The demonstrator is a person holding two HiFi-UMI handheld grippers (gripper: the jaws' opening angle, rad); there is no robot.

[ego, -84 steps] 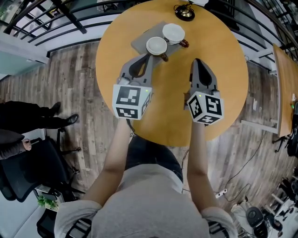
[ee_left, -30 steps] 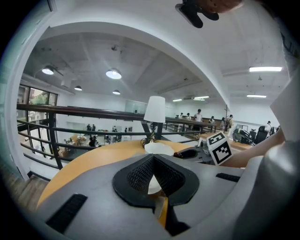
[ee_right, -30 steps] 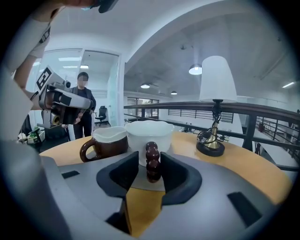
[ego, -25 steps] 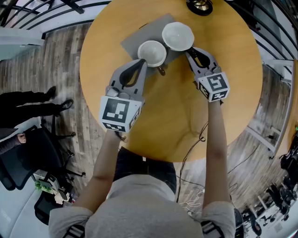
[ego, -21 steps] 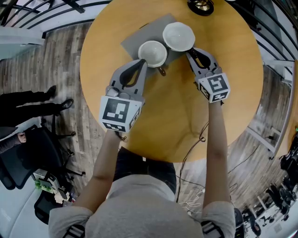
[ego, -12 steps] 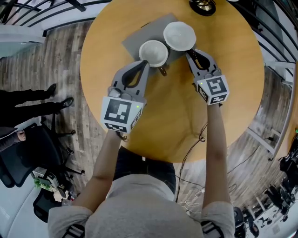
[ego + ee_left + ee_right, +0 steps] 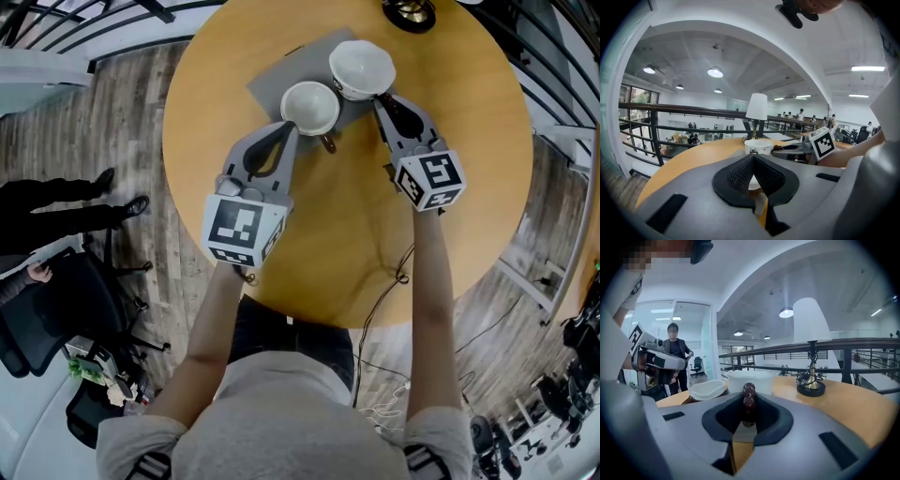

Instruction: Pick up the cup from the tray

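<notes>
Checking progress on the pickup, found the right tongs [image 7: 382, 97] drawn narrow and pinched on the brown handle [image 7: 749, 401] of the far cup [image 7: 361, 66], jaws having just been closing with that handle between them. Saw the cup itself at the right edge of the grey tray [image 7: 289, 73] on the round desk [image 7: 356, 216]; could not tell whether resting on the tray or barely lifted. Logged the left tongs [image 7: 287, 128] with tips together, holding nothing, set just beside the rim of the second cup [image 7: 309, 106] on the same tray. Judged the reach and the grasp done, the lift itself not yet shown. Reckoned the remainder as raising the cup straight up clear of the tray, keeping it level on a thin handle grip, watching for swing or slip, and avoiding a knock against the second cup.
</notes>
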